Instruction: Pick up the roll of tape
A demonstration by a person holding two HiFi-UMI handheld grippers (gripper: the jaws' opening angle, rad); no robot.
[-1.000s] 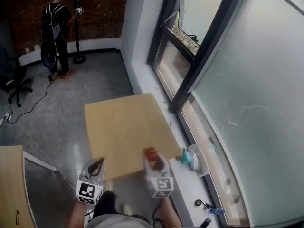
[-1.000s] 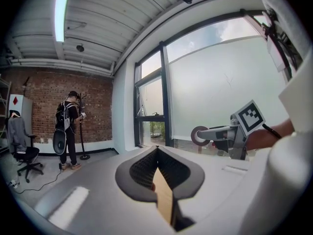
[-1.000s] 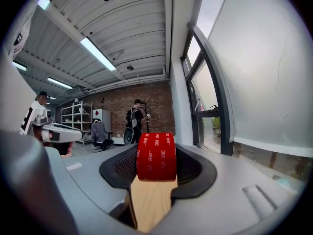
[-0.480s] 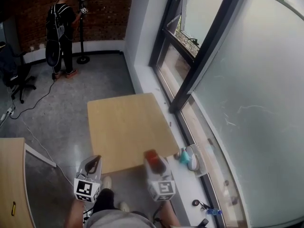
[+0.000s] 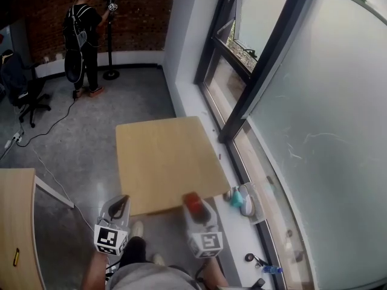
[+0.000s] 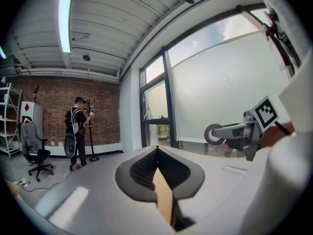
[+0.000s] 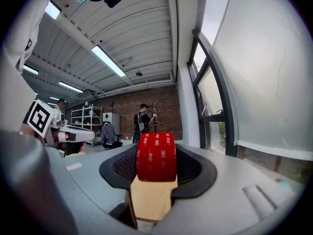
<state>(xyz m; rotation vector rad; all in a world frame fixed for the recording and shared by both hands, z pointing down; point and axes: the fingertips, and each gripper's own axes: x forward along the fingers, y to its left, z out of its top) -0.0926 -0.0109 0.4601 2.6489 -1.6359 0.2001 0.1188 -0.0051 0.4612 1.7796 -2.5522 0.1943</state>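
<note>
A red roll of tape point(image 7: 156, 156) stands upright between the jaws of my right gripper point(image 7: 156, 153), which is shut on it. In the head view this gripper point(image 5: 192, 201) holds the roll point(image 5: 193, 203) in the air over the near edge of the wooden table point(image 5: 163, 156). My left gripper point(image 5: 121, 203) hovers off the table's near left corner. In the left gripper view its jaws point(image 6: 157, 150) meet at the tips with nothing between them. That view also shows the right gripper point(image 6: 230, 132) from the side, with the roll point(image 6: 213, 134).
A person point(image 5: 84, 35) stands by a pole stand at the far brick wall, next to an office chair point(image 5: 21, 83). A teal object point(image 5: 236, 198) and a white one point(image 5: 247, 199) lie on the window sill at the right. A second table point(image 5: 15, 222) is at the left.
Both grippers have drawn back toward me and slightly up. The taped roll now sits at the table's near edge rather than over the top. The head view has also shifted.
</note>
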